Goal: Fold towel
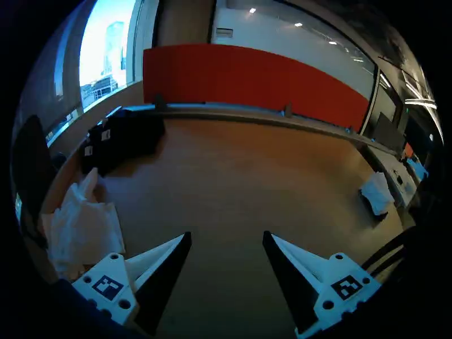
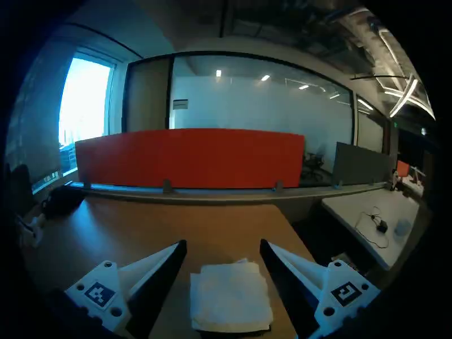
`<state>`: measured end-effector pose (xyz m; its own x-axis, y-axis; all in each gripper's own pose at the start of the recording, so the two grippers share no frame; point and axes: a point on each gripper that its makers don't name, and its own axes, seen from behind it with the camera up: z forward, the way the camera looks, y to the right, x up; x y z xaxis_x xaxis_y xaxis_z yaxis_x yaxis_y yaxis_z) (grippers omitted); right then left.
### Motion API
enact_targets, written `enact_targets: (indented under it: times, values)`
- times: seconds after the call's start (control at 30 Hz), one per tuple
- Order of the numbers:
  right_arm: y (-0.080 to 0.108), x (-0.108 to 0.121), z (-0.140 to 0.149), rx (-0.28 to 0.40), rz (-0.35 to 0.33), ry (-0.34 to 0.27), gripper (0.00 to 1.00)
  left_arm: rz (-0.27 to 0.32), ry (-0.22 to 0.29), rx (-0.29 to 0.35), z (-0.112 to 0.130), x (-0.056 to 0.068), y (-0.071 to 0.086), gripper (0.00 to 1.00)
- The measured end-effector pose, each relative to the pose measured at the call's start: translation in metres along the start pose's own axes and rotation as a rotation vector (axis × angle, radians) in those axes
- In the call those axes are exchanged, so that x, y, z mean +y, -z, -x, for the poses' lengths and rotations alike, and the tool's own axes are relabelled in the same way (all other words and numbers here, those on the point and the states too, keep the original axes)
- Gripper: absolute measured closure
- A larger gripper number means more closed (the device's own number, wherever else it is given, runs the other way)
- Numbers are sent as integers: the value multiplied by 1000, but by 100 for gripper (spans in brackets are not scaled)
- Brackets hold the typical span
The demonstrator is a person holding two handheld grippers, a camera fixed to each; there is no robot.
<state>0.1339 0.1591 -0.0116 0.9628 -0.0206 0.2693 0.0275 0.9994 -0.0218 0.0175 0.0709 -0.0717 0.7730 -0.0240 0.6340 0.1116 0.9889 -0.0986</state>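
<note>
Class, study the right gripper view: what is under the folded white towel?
The towel lies on the wooden desk, whose bare top shows beside and beyond it. The patch directly beneath is covered, so nothing there can be seen.

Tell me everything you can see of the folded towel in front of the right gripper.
The towel is white, soft-looking cloth, folded into a rough square of several layers, its edges slightly uneven. It lies flat on the wooden desk, close to the desk's edge. It sits between the open fingers of the right gripper; neither finger presses on it.
</note>
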Motion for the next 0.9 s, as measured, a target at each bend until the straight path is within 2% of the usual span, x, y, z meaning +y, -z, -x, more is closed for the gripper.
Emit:
enact_targets:
  times: [0.3, 0.4, 0.6, 0.9]
  values:
    - [0, -14, -15, 43, -9, 4, 0, -48, -7, 253, -75, -11, 13, 6]
    - [-1, -18, -20, 57, -9, -2, 0, -63, -15, 314, -93, -14, 17, 6]
    - [0, -33, -30, 84, -22, -10, 0, -83, -16, 379, -115, -22, 22, 6]
    - [1, -71, -50, 116, -49, 2, 0, -86, -11, 430, -129, -26, 27, 6]
